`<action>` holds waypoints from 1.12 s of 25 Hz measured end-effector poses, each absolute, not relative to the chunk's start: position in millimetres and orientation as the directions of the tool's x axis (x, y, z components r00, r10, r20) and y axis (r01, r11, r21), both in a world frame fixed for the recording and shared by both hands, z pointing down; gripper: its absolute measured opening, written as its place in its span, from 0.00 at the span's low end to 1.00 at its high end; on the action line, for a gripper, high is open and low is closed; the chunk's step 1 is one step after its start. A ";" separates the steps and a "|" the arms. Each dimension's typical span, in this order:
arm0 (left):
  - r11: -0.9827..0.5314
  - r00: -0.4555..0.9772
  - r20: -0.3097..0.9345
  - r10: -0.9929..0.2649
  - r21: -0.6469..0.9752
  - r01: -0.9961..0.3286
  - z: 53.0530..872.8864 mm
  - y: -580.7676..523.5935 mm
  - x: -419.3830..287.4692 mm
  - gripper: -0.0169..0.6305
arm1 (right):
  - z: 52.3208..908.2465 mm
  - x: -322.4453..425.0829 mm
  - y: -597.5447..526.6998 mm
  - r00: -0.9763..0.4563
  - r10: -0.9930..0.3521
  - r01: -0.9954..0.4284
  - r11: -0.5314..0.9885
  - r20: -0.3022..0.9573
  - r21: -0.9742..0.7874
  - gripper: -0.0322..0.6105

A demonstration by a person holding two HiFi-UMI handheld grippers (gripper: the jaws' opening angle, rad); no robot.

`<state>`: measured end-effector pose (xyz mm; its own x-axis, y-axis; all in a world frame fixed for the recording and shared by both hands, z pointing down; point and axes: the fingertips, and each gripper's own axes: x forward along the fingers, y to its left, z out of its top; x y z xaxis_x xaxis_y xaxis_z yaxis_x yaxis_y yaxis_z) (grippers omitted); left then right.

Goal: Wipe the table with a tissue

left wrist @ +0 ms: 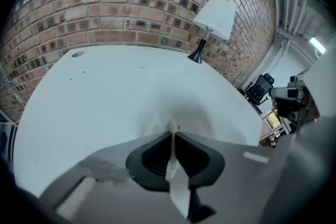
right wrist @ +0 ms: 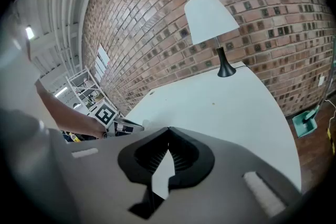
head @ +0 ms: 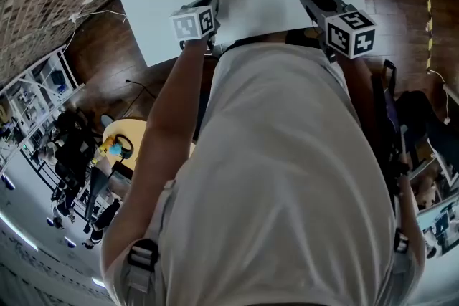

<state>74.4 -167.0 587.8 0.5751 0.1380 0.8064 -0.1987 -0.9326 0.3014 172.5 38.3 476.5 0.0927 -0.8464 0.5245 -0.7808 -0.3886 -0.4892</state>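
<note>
The left hand-held gripper (left wrist: pixel 171 134) has its jaws pressed together on the tissue (left wrist: pixel 155 124). A white fold of it pokes out just ahead of the tips and lies on the pale tabletop (left wrist: pixel 105 86). The right hand-held gripper (right wrist: pixel 168 129) is closed as well, tip to tip, and appears to hold nothing; the white sliver behind its tips is probably tabletop seen through the gap. It sits well off to the right of the left one, apparently idle.

Wiping looks to be the step in hand, with the tissue down on the surface. The next move calls for a firm pinch, light downward pressure and a sweep over the bare surface ahead, short of the lamp (left wrist: pixel 212 21) standing far ahead and to the right, against the brick wall (left wrist: pixel 131 2).

In the head view both arms reach forward past the torso, with the two grippers side by side over the tabletop's near edge.
</note>
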 end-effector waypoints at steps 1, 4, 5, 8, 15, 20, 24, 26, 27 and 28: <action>-0.935 0.566 0.814 0.132 0.292 -0.201 591.7 -166.5 75.3 0.06 | 475.9 175.5 41.3 0.098 -0.847 -0.779 -0.392 0.523 -0.490 0.06; -0.963 0.532 0.844 0.072 0.197 -0.182 585.6 -167.2 78.6 0.06 | 473.0 184.4 49.9 0.119 -0.848 -0.773 -0.406 0.517 -0.488 0.06; -0.968 0.526 0.848 0.062 0.180 -0.176 586.2 -167.2 79.0 0.06 | 472.6 187.2 53.0 0.128 -0.848 -0.769 -0.413 0.515 -0.488 0.06; -0.969 0.512 0.856 0.065 0.176 -0.172 590.6 -164.8 78.7 0.06 | 473.6 194.0 64.5 0.153 -0.845 -0.754 -0.435 0.512 -0.493 0.06; -0.968 0.494 0.865 0.085 0.189 -0.164 590.1 -161.3 81.4 0.06 | 473.7 196.1 75.4 0.175 -0.845 -0.741 -0.451 0.506 -0.497 0.06; -0.983 0.492 0.868 0.064 0.139 -0.117 590.5 -153.2 93.4 0.06 | 474.0 196.1 81.0 0.180 -0.845 -0.744 -0.452 0.504 -0.492 0.06; -0.988 0.496 0.867 0.045 0.113 -0.107 591.0 -153.4 94.6 0.06 | 472.4 196.5 82.7 0.187 -0.845 -0.745 -0.454 0.501 -0.489 0.06; -0.987 0.500 0.864 0.058 0.125 -0.101 590.4 -150.8 92.5 0.06 | 472.0 194.9 84.8 0.186 -0.845 -0.747 -0.453 0.500 -0.487 0.06; -0.987 0.502 0.861 0.080 0.140 -0.082 589.5 -145.0 92.7 0.06 | 471.6 194.8 86.2 0.187 -0.846 -0.748 -0.453 0.500 -0.486 0.06; -0.985 0.503 0.857 0.113 0.161 -0.053 588.5 -135.7 93.4 0.06 | 471.1 195.2 87.5 0.189 -0.845 -0.748 -0.453 0.499 -0.485 0.06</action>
<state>93.4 -135.7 588.5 0.5030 0.1133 0.8568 -0.0529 -0.9855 0.1613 195.2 87.5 471.1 0.1890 -0.8455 0.4995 -0.7481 -0.4535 -0.4845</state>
